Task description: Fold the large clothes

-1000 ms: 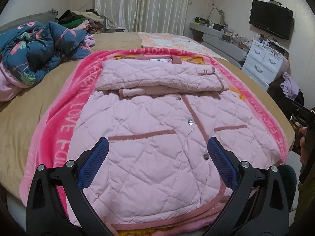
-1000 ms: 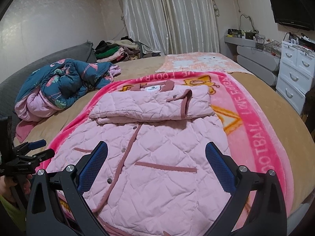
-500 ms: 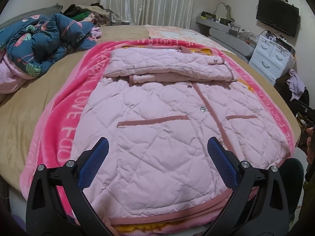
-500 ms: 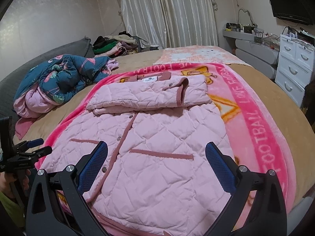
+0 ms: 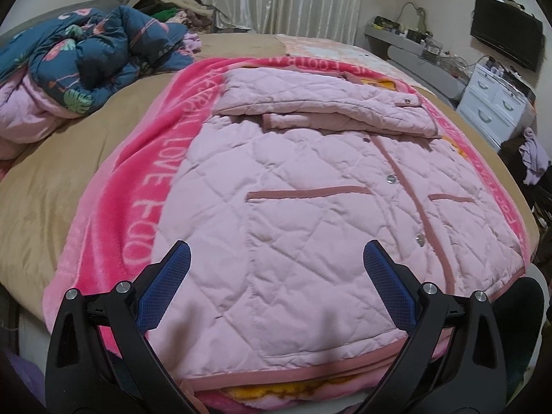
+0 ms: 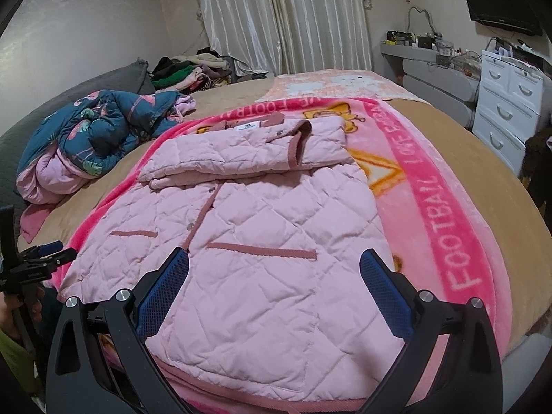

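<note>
Big bed (image 6: pixel 459 127), pink blanket (image 6: pixel 445 214) across it, and the quilted pink jacket (image 5: pixel 310 214) lies flat at the near edge (sleeves folded across the chest). Left claw (image 5: pixel 276 276) and right claw (image 6: pixel 274 281) both spread wide, hovering over the hem.

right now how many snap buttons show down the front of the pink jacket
3 in the left wrist view, along the pink jacket placket: upper, middle, lower. More may hide under the folded sleeves.
</note>
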Motion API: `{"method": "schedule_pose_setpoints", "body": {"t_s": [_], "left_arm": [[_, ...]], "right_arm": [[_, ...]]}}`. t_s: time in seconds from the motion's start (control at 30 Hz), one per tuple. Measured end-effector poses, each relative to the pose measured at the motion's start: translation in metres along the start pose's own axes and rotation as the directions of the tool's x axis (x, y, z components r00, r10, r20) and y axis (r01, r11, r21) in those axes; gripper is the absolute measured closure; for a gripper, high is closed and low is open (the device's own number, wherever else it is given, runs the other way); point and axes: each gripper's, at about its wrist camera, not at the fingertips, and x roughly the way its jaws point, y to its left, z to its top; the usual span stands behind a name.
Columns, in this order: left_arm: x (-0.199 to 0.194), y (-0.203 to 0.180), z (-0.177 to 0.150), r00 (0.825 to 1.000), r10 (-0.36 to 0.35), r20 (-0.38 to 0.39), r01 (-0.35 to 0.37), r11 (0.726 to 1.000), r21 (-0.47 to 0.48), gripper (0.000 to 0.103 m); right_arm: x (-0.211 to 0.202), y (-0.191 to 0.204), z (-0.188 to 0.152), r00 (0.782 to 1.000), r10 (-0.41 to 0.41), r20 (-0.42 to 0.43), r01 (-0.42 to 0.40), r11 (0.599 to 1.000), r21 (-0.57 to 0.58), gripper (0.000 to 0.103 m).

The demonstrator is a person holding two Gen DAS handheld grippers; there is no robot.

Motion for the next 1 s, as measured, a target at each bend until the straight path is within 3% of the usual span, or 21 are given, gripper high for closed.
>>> {"method": "schedule_pose_setpoints", "body": {"t_s": [0.47,0.7,1.0], "left_arm": [[0.009,0.041,-0.011,0.997,0.067,-0.045,-0.07,0.995,-0.072,0.009],[0.028,0.068,-0.021,0.993,0.03,-0.113,-0.045,0.989,-0.14,0.009],[0.049,0.057,-0.038,0.978,0.012,-0.207,-0.029,0.997,-0.077,0.009]], "right_arm": [[0.003,-0.024,-0.018,0.998,-0.03,-0.048,0.031,0.999,0.027,0.004],[0.015,-0.039,-0.031,0.985,-0.041,-0.165,0.047,0.998,0.033,0.004],[0.032,-0.061,-0.055,0.951,-0.034,-0.308,0.06,0.995,0.078,0.004]]}}
